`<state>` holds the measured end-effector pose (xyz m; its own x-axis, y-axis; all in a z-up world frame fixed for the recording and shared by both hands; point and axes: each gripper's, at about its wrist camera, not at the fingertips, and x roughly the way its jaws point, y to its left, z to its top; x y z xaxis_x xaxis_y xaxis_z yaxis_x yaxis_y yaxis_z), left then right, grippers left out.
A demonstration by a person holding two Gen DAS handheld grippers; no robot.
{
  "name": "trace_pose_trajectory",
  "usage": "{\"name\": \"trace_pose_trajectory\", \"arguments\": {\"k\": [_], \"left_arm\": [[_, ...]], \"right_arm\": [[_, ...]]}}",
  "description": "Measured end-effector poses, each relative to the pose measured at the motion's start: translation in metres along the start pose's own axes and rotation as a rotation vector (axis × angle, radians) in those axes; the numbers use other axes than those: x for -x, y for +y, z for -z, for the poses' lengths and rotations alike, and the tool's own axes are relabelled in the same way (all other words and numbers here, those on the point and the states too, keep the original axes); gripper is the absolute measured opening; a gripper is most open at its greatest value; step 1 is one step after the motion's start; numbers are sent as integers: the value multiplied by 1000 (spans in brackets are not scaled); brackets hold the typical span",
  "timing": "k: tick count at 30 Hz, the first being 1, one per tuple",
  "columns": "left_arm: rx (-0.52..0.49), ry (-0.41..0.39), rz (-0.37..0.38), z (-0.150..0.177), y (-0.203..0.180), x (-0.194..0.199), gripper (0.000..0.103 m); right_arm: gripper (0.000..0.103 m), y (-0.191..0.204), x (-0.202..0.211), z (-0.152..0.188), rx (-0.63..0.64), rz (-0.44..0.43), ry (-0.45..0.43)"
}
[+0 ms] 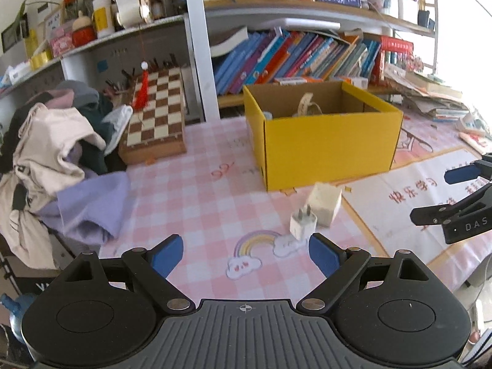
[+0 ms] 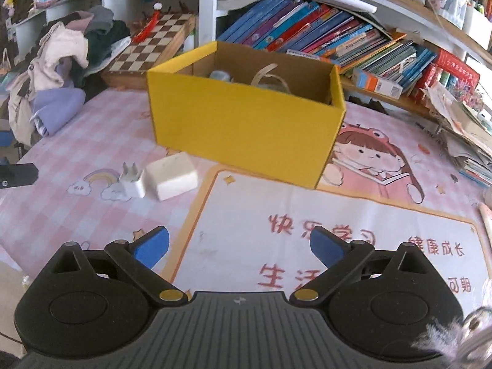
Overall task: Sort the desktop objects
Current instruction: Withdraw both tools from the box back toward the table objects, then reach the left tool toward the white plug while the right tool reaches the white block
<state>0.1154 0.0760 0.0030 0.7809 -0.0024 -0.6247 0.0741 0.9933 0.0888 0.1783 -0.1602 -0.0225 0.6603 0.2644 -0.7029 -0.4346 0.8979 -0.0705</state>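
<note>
A small white plug charger (image 1: 303, 223) lies prongs up on the pink checked desk mat, touching a larger white block adapter (image 1: 325, 204). Both lie just in front of a yellow cardboard box (image 1: 326, 147) that holds a tape roll and other items. My left gripper (image 1: 246, 256) is open and empty, a little short of the charger. In the right wrist view the charger (image 2: 132, 181) and the adapter (image 2: 172, 176) lie to the front left, the box (image 2: 246, 123) straight ahead. My right gripper (image 2: 240, 246) is open and empty over the printed mat.
A pile of clothes (image 1: 55, 153) fills the desk's left side. A chessboard (image 1: 156, 110) leans behind it. Books (image 2: 323, 37) line the shelf behind the box, with loose papers (image 2: 461, 123) stacked at the right. The right gripper's fingers show at the left wrist view's right edge (image 1: 461, 175).
</note>
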Motion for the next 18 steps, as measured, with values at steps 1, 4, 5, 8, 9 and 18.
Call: {"name": "trace_pose_trajectory", "arguments": {"k": [1,4,5,8,9,18], "left_arm": [[3,5,3,2,-1,-1,91],[32,23,18,5,-4,-4,91],[44,27,25,6,-6,-5,91],[56,30,39,10,-15,-7,91],[45,31,38,10,-18,-9,91],[34,31,46,2,-25,-21,91]], "right_arm": [[99,3,-1,1,9,0,1],[99,12,-4,6,31,6,0],[99,17,-5,9,37,8,1],[96,27,-7,14,67,-3,8],[95,30,-7,14,79,-10,7],[87,25,-16,-1,117,-34,-3]]}}
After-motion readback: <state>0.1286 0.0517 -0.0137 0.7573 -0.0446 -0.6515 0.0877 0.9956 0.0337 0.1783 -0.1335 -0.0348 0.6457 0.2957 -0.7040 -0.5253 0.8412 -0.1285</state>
